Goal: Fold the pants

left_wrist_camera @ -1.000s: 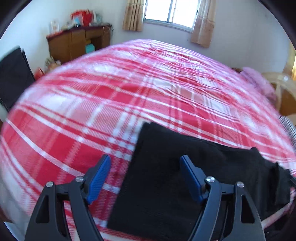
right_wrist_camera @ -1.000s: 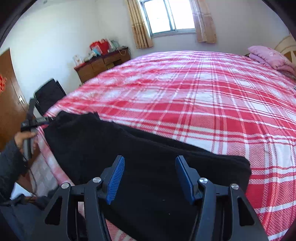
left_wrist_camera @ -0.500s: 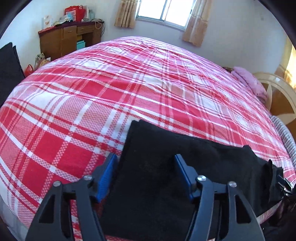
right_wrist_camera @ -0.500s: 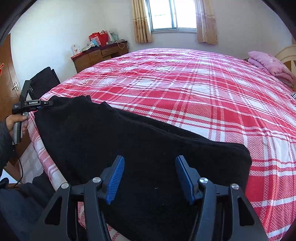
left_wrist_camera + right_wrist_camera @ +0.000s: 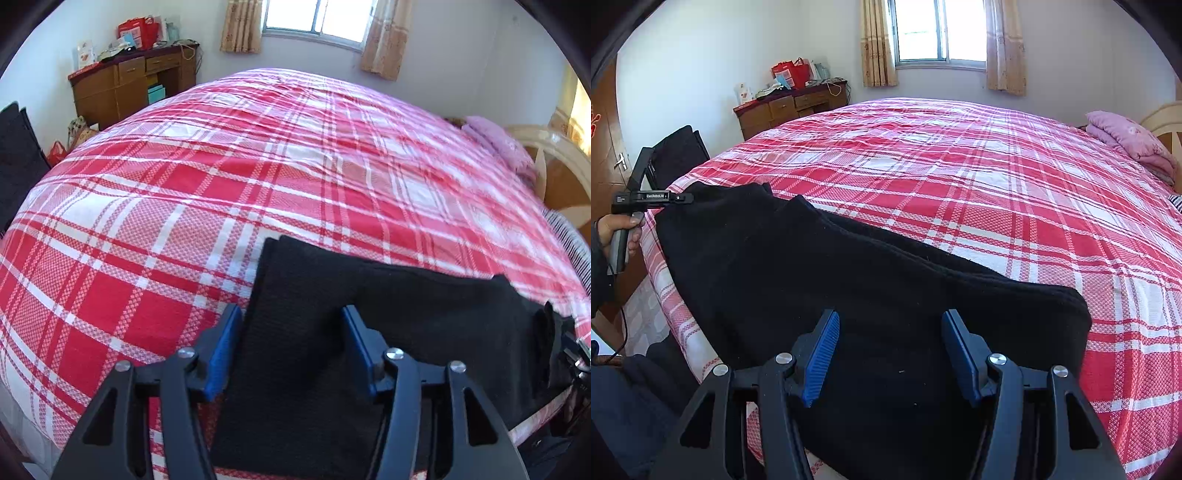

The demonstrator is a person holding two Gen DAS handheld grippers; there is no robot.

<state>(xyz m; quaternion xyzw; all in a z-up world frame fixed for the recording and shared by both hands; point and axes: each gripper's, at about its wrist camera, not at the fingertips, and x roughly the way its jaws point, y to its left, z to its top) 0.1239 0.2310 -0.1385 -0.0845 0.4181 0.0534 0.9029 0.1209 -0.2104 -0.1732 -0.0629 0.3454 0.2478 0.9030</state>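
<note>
A: Where's the garment?

B: The black pants point(image 5: 849, 280) are lying along the near edge of the plaid bed point(image 5: 229, 192), already doubled lengthwise I think. My left gripper point(image 5: 291, 347) is closing over the leg end, cloth between the pads but not pinched yet.

A: And the right?

B: My right gripper point(image 5: 890, 354) is hovering half-spread over the other end, holding nothing.

A: Tip?

B: I'm aiming to catch both layers at the corners, so nothing's slipping when lifting.
</note>
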